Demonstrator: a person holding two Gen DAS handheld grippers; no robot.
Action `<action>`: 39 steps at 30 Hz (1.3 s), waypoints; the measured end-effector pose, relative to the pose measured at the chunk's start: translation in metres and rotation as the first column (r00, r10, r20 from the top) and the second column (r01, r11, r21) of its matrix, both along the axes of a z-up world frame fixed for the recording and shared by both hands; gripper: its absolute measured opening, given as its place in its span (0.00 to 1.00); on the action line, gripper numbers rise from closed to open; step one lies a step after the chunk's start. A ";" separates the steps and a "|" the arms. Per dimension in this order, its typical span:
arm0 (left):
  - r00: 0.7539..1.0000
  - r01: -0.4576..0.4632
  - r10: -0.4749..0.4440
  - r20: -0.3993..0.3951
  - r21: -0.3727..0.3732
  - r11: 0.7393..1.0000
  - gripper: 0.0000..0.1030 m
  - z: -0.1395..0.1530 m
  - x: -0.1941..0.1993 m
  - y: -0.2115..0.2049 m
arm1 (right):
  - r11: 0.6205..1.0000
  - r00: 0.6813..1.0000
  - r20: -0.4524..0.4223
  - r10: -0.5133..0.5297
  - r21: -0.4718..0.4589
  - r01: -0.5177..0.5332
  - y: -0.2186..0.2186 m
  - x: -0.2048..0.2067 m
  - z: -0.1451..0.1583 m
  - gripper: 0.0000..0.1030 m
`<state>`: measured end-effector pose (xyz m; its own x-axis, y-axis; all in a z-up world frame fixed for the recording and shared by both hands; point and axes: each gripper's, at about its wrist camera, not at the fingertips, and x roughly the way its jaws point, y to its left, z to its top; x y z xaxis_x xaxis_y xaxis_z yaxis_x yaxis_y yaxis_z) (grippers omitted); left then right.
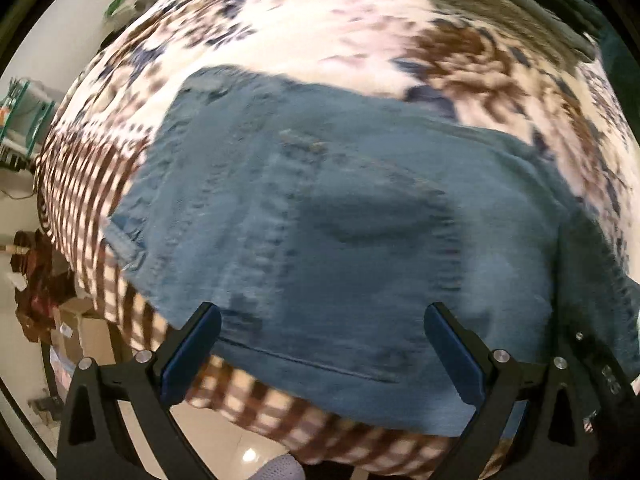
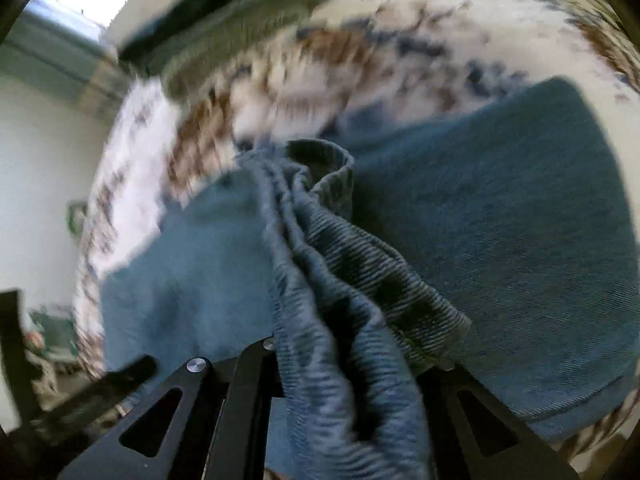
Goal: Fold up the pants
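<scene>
Blue denim pants [image 1: 320, 216] lie spread on a bed with a white, brown and blue patterned cover [image 1: 304, 28]. My left gripper [image 1: 322, 348] is open, its blue-padded fingers apart just above the near hem of the pants, holding nothing. My right gripper [image 2: 348, 360] is shut on a bunched fold of the pants [image 2: 332, 264], which rises from its jaws and hides the fingertips. More flat denim [image 2: 500, 220] lies to the right of it. Both views are motion blurred.
A grey-green folded cloth [image 2: 236, 12] lies at the far side of the bed. The bed's checked edge [image 1: 100, 184] drops to a tiled floor [image 1: 224, 432] on the left, with boxes and clutter [image 1: 60, 320] beside it. A white wall [image 2: 36, 184] stands left.
</scene>
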<state>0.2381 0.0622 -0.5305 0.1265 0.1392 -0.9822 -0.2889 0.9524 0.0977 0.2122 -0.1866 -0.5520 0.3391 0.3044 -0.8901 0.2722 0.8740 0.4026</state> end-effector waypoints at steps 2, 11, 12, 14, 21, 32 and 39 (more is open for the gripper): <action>1.000 -0.013 0.013 -0.005 0.000 1.000 1.00 -0.001 -0.004 0.011 | 0.997 1.000 -0.001 0.016 0.078 -0.016 0.011 0.005 0.003 0.44; 0.998 -0.067 0.067 -0.009 -0.049 0.997 1.00 0.004 -0.011 0.033 | 0.936 0.999 -0.028 -0.019 0.351 0.027 -0.007 0.006 0.031 0.55; 0.998 -0.062 0.062 -0.004 -0.049 0.997 1.00 0.004 -0.010 0.031 | 0.941 0.998 -0.055 -0.025 0.337 0.042 -0.013 0.013 0.027 0.55; 0.999 -0.052 0.052 -0.001 -0.030 0.998 1.00 0.004 -0.007 0.027 | 0.956 0.995 -0.098 -0.017 0.291 0.045 -0.012 0.024 0.017 0.55; 1.000 -0.015 0.017 -0.016 0.090 0.996 1.00 -0.001 -0.003 0.022 | 0.967 0.961 -0.109 0.252 0.056 -0.248 0.045 0.012 0.022 0.55; 0.999 -0.040 0.043 -0.028 0.098 0.994 1.00 -0.005 -0.016 0.041 | 0.947 0.957 -0.017 0.290 -0.138 -0.289 0.084 -0.005 0.014 0.20; 0.998 -0.067 0.068 -0.012 0.105 0.992 1.00 0.000 -0.021 0.053 | 0.937 0.938 -0.077 0.337 -0.066 -0.342 0.088 -0.022 0.014 0.25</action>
<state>0.2176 0.1149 -0.5305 0.0987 0.2484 -0.9636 -0.3498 0.9152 0.2001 0.1900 -0.0983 -0.5377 0.1695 0.3208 -0.9319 -0.0237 0.9466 0.3216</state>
